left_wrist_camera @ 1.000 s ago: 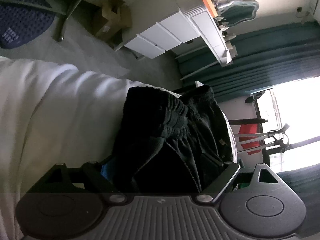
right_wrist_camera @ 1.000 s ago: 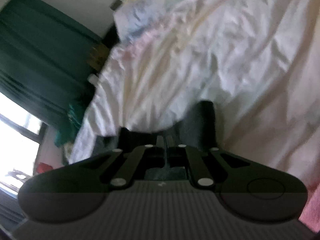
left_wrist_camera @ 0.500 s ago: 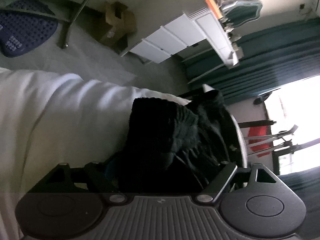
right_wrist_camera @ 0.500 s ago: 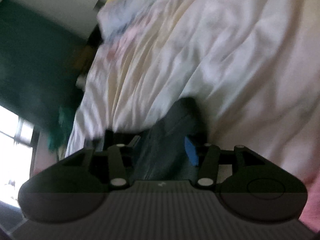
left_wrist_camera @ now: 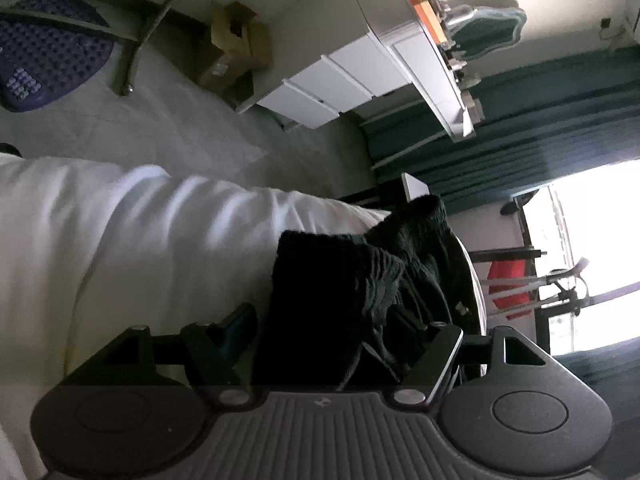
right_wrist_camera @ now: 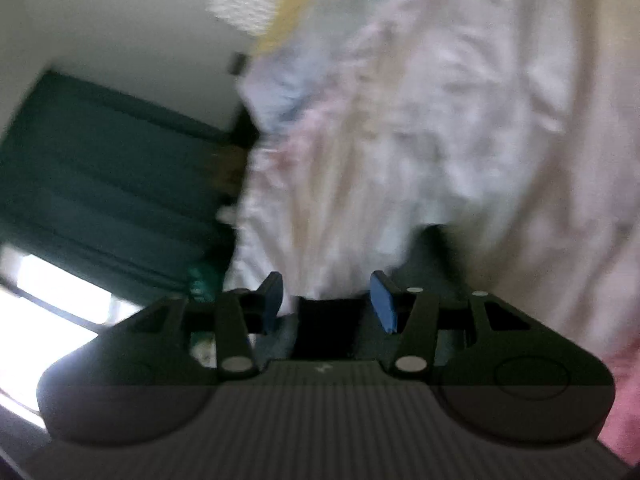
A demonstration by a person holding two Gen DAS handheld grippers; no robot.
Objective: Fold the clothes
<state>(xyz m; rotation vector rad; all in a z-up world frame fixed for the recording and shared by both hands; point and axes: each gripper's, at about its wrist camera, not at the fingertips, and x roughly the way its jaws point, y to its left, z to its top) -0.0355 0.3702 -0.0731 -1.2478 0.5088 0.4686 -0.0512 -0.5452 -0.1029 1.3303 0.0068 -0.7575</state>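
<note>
Now the left gripper (left_wrist_camera: 344, 344) is closing its jaws around the black shorts (left_wrist_camera: 352, 292) bunched on the white bedding (left_wrist_camera: 120, 232). The right gripper (right_wrist_camera: 326, 304) stands half open, empty. Better to pinch 1 waistband layer cleanly.

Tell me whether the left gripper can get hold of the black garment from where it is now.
Probably yes. The black garment already lies bunched between the left gripper's fingers on the white bedding, with nothing in front of it. The jaws are closing, though the pads don't look to be pressing yet.
</note>
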